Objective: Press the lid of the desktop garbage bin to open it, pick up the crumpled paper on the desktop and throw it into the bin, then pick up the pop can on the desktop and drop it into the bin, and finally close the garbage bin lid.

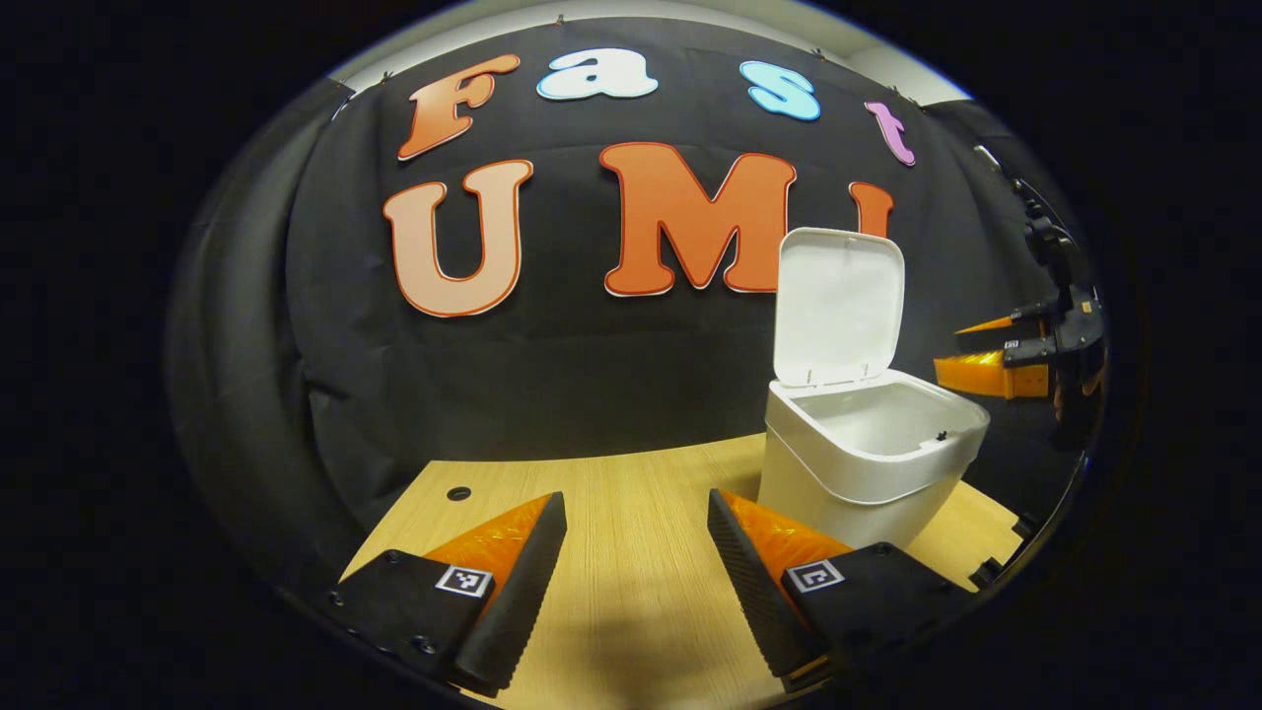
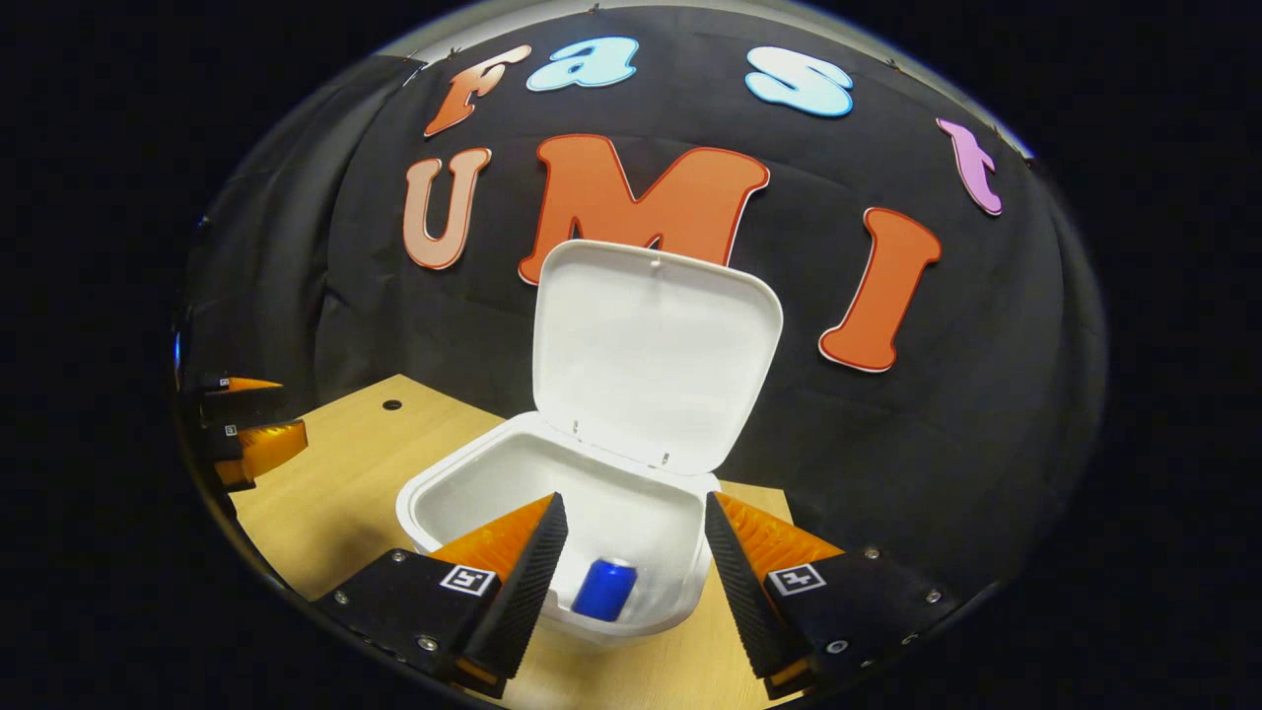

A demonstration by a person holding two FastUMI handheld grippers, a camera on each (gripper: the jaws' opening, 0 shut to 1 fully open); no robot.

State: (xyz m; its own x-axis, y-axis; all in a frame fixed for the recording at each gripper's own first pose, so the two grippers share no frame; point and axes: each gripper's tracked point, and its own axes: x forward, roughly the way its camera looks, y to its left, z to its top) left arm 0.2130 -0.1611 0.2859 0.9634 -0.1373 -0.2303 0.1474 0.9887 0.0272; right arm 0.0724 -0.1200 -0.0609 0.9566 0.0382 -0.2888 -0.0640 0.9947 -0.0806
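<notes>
Using the bin as the anchor, going left to right. In the left gripper view, the left gripper sits to the left of the bin and a bit nearer the camera, low over the bare wooden table. Its fingers are spread wide with nothing between them, just table. There's a small dark hole in the tabletop well off to the bin's left. The bin itself is white, standing on the table with its lid flipped up and standing nearly upright at the back edge. From this angle I can't see what's down inside it. Past the bin on its right side, the right gripper hangs at about rim height, held by a hand I can barely make out.

In the right gripper view, the left gripper shows up at the far left, well apart from the bin. The right gripper is right above the bin's near rim, looking down into it, fingers wide apart and gripping nothing. The blue can is inside the bin, tilted against the wall. The lid stands open behind it. Can't spot the paper in the bin from here.
</notes>
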